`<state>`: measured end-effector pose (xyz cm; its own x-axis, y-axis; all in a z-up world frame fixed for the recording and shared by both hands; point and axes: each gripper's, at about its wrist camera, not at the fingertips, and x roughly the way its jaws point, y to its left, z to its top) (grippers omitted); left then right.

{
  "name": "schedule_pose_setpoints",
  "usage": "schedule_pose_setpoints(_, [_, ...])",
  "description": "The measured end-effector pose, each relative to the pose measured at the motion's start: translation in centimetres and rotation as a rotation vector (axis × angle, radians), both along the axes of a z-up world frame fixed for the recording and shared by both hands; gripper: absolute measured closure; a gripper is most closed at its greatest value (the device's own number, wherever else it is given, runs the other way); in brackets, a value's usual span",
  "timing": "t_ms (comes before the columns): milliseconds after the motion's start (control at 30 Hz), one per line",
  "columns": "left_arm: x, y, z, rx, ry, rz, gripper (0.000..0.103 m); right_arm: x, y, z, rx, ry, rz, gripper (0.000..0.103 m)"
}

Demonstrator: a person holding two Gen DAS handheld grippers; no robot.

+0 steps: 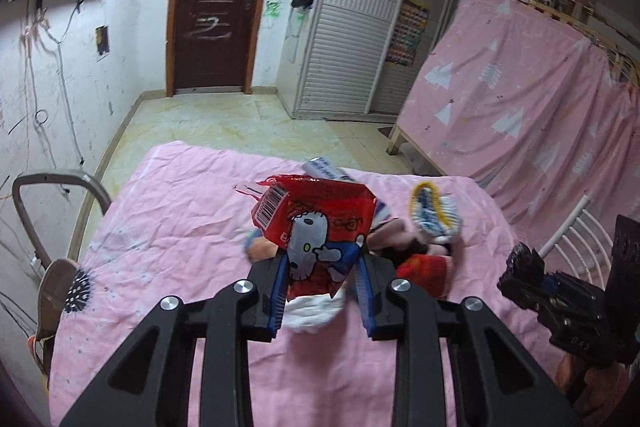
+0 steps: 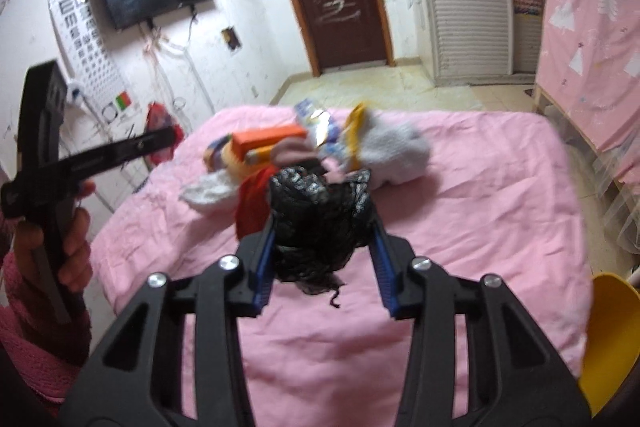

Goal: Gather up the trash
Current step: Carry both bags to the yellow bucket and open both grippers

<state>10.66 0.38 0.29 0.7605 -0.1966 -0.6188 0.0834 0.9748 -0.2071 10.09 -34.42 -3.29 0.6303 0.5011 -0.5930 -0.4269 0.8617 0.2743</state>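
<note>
My left gripper (image 1: 322, 259) is shut on a red snack wrapper (image 1: 316, 223) with a cartoon cat and a barcode, held up above the pink bed (image 1: 168, 227). Its blue pads (image 1: 280, 291) press the wrapper's lower end from both sides. My right gripper (image 2: 323, 227) is shut on a crumpled black plastic bag (image 2: 316, 211), also lifted off the bed (image 2: 460, 195). Behind both lies a pile of socks (image 2: 396, 143), an orange box (image 2: 268, 139) and shiny wrappers (image 2: 316, 119). The hand (image 2: 68, 239) holding the left gripper shows at the left edge of the right wrist view.
A metal chair frame (image 1: 60, 187) stands left of the bed, a white wire rack (image 1: 576, 239) to its right. A yellow chair (image 2: 608, 339) sits at the near right corner. A second bed hung with pink cloth (image 1: 520, 87) lines the right wall. Tiled floor (image 1: 224, 123) leads to the door.
</note>
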Motion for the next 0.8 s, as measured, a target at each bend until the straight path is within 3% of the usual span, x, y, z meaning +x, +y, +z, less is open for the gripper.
schedule_pose_setpoints(367, [0.0, -8.5, 1.3, 0.018, -0.033, -0.176, 0.083, -1.2, -9.4, 1.6, 0.055, -0.065, -0.202, 0.062])
schedule_pose_setpoints(800, [-0.8, -19.9, 2.3, 0.026, -0.045, -0.424, 0.083, -4.6, -20.0, 1.4, 0.095, -0.091, -0.448, 0.062])
